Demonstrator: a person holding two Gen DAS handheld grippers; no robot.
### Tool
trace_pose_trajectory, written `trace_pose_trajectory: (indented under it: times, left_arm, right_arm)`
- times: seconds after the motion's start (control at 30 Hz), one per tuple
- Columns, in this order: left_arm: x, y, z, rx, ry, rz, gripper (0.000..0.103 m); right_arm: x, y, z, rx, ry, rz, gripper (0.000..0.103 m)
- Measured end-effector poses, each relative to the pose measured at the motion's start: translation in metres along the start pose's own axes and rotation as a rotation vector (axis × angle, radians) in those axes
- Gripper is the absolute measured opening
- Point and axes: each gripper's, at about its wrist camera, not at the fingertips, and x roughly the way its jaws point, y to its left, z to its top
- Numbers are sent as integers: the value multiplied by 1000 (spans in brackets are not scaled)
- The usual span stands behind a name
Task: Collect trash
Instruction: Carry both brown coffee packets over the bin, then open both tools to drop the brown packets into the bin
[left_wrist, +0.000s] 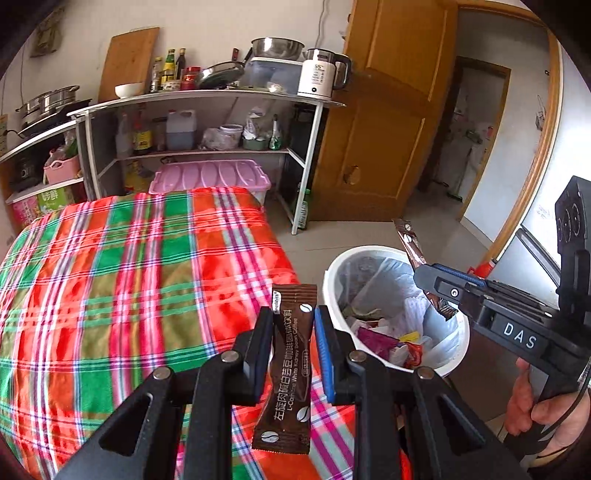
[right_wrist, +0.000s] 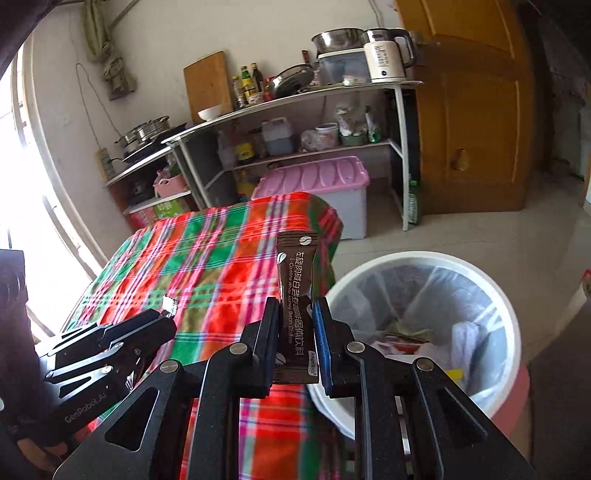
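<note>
Claws grip sachets; bin (wrappers inside).

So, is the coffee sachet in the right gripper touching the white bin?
Apart. The left wrist view shows the sachet in the right gripper, raised above the bin's rim.

The bin stands on the floor right of the table (shelving behind both).
</note>
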Motion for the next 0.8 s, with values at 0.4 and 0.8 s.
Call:
trace_pose_trajectory:
  times: [0.4, 0.8]
  left_arm:
    - [56, -77, 14, 82, 92, -134, 24]
    - [109, -105, 6, 131, 188, -113, 27]
  right_arm:
    - [-10, -80, -16, 77, 46, -175, 20]
    - [19, -128, -34, 142, 137, -223, 20]
